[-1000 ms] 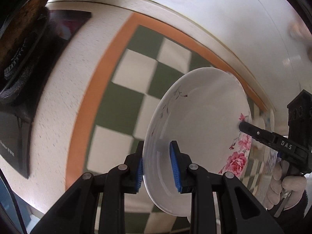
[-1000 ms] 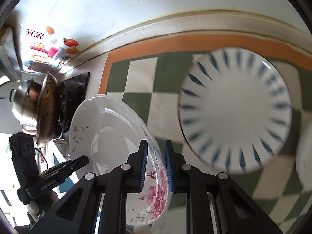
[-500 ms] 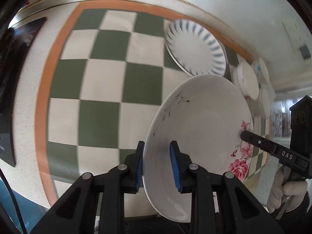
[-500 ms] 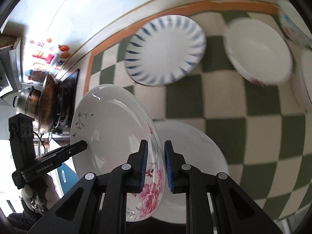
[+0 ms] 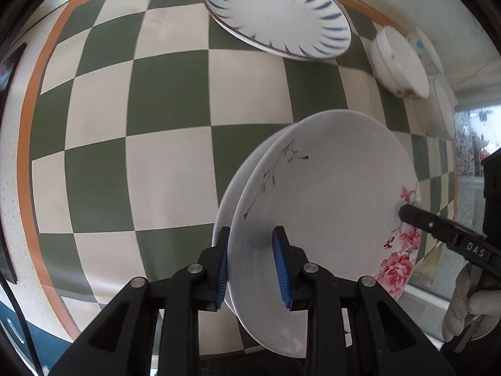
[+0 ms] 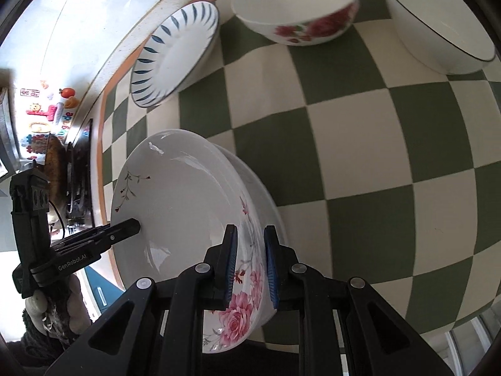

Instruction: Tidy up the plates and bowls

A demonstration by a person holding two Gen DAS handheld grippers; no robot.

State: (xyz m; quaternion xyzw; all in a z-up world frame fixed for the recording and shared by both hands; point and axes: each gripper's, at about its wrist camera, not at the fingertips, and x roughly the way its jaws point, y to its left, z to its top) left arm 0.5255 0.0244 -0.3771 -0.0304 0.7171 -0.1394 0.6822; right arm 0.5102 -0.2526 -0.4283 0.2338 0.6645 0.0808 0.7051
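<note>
L wrist: 2nd plate (image 5: pixel 224 206) now underneath

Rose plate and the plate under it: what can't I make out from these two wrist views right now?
- Whether the rose plate has touched the lower plate: both views, the upper plate covers the contact.
- Lower plate's pattern: covered; only its rim shows in the right wrist view.
- Rose plate's near edge: behind the left tool and right tool.
- Far bowls: small and crowded at the left view's edge.
</note>
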